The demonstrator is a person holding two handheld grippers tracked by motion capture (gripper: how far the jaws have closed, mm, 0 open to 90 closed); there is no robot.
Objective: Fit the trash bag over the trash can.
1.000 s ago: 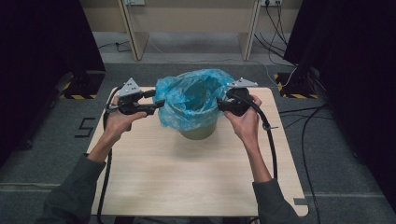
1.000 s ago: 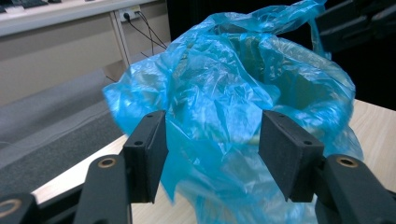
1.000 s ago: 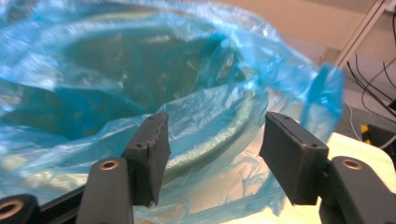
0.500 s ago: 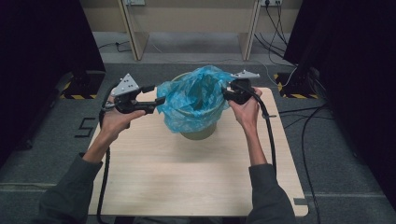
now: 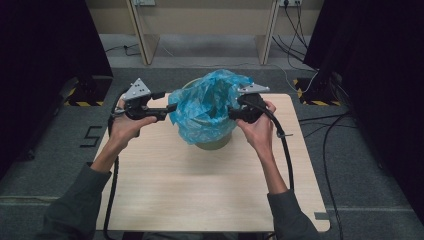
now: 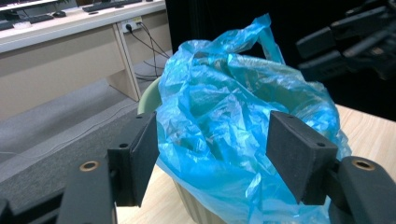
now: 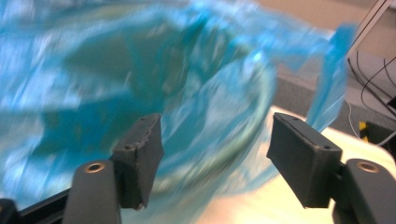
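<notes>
1. Where the table [image 5: 165,200] is seen in the high view, a pale green bin [image 5: 214,142] is found on its far half, about midway between the side edges.
2. A blue bag [image 5: 205,107] is draped in and over the bin; its crumpled plastic rises above the rim and hangs down the outside wall.
3. The left gripper [image 5: 167,107] is held level at the bag's left side by the left hand [image 5: 127,125], with its tips at the plastic.
4. In the left gripper view, the left gripper [image 6: 212,154] is shown with its jaws set wide. The bag [image 6: 224,116] bulges into the gap, but whether the pads press on it cannot be told. The jaws have just been opening.
5. The right gripper [image 5: 235,113] is held level at the bag's right side by the right hand [image 5: 257,129].
6. In the right gripper view, the right gripper [image 7: 215,149] is shown with its jaws wide apart. The blurred bag [image 7: 140,70] lies beyond and between the pads without being clamped. The jaws have just been opening.
7. The bin rim [image 6: 149,95] is visible behind the plastic in the left gripper view.
8. A cable is trailed from each gripper back along the forearm toward the near table edge.
</notes>
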